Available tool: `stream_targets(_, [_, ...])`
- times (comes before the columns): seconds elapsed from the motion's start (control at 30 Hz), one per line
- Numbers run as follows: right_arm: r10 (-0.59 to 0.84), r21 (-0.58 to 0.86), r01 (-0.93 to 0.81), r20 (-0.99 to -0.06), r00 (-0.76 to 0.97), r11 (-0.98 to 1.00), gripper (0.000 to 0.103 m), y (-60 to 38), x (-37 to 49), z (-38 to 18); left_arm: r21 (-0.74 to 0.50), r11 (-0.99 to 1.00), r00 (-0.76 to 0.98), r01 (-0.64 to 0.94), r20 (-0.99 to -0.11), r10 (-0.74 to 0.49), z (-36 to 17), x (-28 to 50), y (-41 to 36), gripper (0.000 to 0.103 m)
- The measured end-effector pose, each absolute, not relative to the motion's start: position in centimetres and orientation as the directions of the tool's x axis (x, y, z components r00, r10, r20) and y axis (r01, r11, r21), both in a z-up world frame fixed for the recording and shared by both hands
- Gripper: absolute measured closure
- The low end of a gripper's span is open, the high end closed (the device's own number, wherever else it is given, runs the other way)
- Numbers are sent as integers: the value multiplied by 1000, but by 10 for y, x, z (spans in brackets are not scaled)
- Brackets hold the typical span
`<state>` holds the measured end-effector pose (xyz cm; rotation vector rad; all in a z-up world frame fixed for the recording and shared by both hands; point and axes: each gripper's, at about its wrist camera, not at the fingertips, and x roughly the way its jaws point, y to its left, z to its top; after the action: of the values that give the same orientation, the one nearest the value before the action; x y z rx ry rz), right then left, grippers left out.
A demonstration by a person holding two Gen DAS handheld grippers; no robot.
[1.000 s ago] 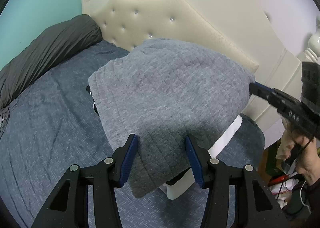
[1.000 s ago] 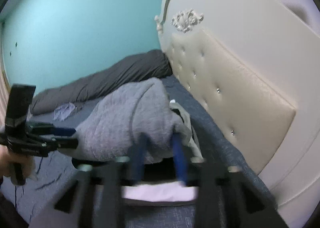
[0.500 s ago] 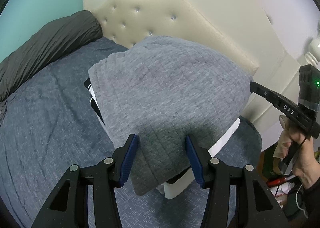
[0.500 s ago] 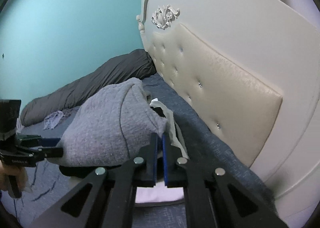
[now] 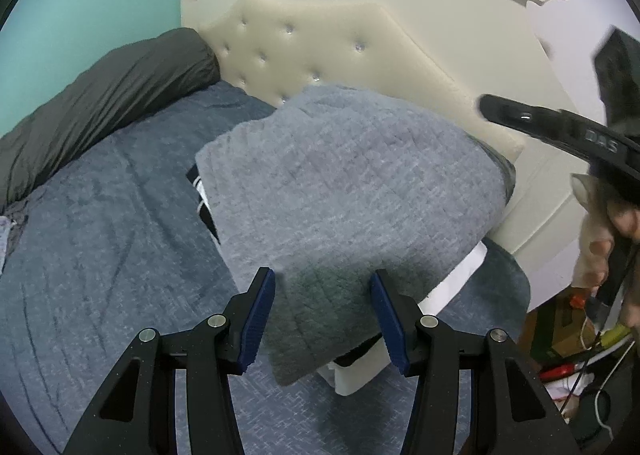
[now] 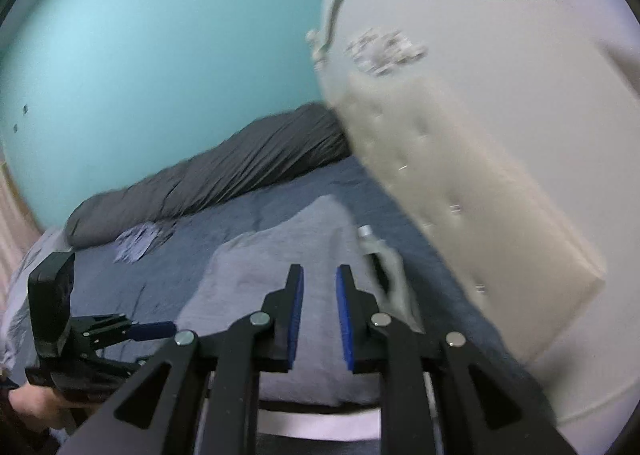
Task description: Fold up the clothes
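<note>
A folded grey knit garment lies on top of a stack of folded clothes by the headboard. My left gripper hovers open over its near corner, and the pads do not press the cloth. In the right wrist view the same garment lies below my right gripper. Its jaws are opening with a narrow gap and nothing between them. The right gripper shows blurred at the right of the left wrist view, held by a hand. The left gripper appears at the lower left of the right wrist view.
Under the grey garment are a black piece with white stripes and a white one. The bed has a blue cover and a dark grey duvet along the teal wall. The cream tufted headboard stands close behind. Clutter and cables lie off the bed's right side.
My right gripper closed at the garment's far edge, then rose clear of it with its jaws parting. The left gripper and the garment stayed put.
</note>
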<state>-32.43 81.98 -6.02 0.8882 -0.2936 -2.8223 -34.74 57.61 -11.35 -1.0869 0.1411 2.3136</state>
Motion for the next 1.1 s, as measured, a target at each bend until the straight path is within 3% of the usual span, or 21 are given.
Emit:
stream_targets(0.17, [-226,201,122,-651,-724,-972,87,796,-363,-76,-137,-835,-499,-533,-746,441,-115,-357,572,48])
stream_targets(0.23, [-175,148,100,-700,-693,-984,94,790,-375,-88,-143,-834,-493,-533,-749,443,-118,-361,570,48])
stream_targets(0.43, [-127,132,39,-762,-635,-990,98,800,-387,-118,-156,-825,-480,-544,-748,458,-125,-362,568,48])
stream_targets(0.63, [-133,159,13,-773,-620,-987,98,811,-390,-129,-148,-823,-486,-548,-744,458,-127,-357,567,48])
stream_targets(0.93, [-196,182,92,-714,-672,-979,99,781,-407,-73,-132,-829,-492,-544,-750,442,-129,-359,561,49])
stream_targets(1.1, [-152,101,118,-778,-610,-988,99,755,-438,-85,-135,-829,-491,-543,-750,444,-129,-359,562,49])
